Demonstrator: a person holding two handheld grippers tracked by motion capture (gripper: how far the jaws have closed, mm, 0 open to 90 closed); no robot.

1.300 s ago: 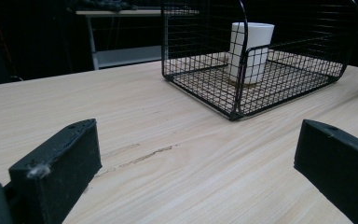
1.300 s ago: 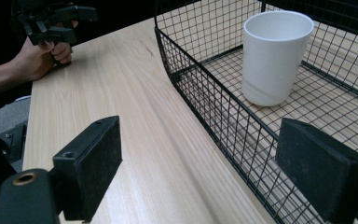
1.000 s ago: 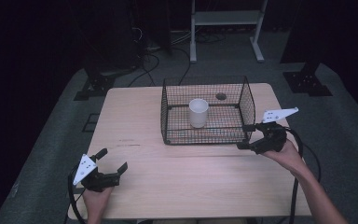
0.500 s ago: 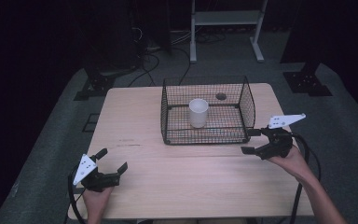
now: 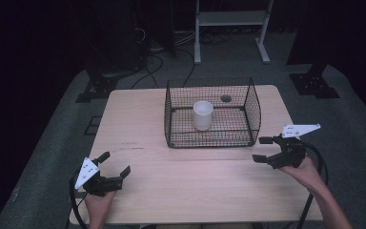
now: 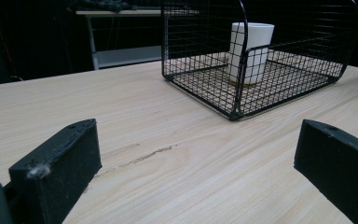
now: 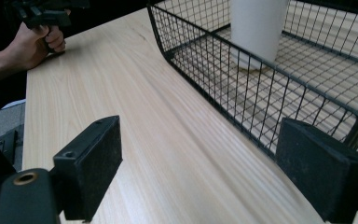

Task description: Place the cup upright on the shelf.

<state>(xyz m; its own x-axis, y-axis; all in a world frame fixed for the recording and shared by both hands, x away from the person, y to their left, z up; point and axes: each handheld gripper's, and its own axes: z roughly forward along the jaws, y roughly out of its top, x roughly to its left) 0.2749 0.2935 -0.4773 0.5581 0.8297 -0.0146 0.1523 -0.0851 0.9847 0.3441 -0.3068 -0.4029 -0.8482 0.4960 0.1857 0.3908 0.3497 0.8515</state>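
A black wire basket stands at the back middle of the wooden table, and a white cup stands upright inside it. My left gripper rests open near the table's front left corner with nothing between its jaws. My right gripper hovers open just right of the basket's front right corner, also holding nothing. The left gripper view looks past the left gripper to the basket and cup. In the right gripper view, the right gripper sits beside the basket wall, with the cup behind the mesh.
A round hole in the tabletop shows through the basket's back wall. On the dark floor behind the table are a white frame, black stand feet and cables. Bare tabletop lies between the two grippers.
My right gripper has drawn back from the basket's right side toward the near edge of the table. The left gripper, basket and cup have not moved.
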